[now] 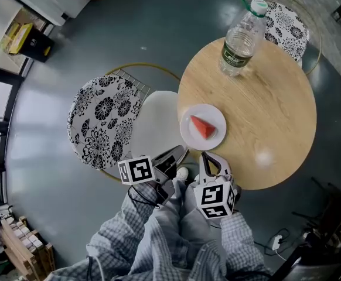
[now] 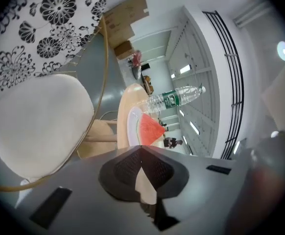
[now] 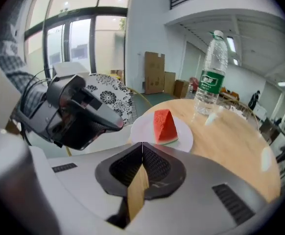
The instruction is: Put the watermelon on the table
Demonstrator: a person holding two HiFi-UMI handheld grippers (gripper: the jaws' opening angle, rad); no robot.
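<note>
Both the left gripper (image 2: 141, 148) and right gripper (image 3: 142, 145) are shut and empty, so looks pre-grab: one must open for the red watermelon wedge (image 1: 203, 127) just ahead.

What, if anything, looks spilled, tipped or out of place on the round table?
Nothing stands out. The watermelon slice sits on the white plate, which lies flat near the edge of the table, and the water bottle stands upright with its cap on. No spill shows on the wood.

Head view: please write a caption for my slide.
Watermelon slice on a white plate, on the round wooden table near a water bottle.
</note>
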